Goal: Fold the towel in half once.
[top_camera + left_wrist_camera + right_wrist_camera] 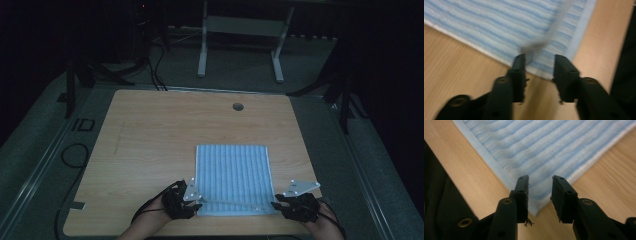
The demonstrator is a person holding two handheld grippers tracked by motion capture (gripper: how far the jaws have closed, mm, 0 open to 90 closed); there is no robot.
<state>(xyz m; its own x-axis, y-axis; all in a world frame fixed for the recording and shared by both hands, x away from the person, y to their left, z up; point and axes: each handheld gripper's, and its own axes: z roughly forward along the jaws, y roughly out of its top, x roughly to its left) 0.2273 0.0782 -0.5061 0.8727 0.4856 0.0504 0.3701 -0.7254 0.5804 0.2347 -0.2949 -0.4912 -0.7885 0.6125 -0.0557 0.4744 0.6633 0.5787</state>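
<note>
At the near edge of the table [150, 125], the left gripper [539, 65] and right gripper [540, 185] are seen part-open, a near corner of the striped blue towel [233, 175] lying loose between each pair of jaws, unclamped. The towel is spread flat toward the table's middle.

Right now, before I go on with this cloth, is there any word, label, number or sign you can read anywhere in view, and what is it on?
"ID": large dark letters on the grey floor left of the table, in the high view.
A small pale tag on the hem of the striped cloth at, in the right gripper view: too small and blurred to read.
No other text is legible on the cloth, the table or the grippers.
</note>
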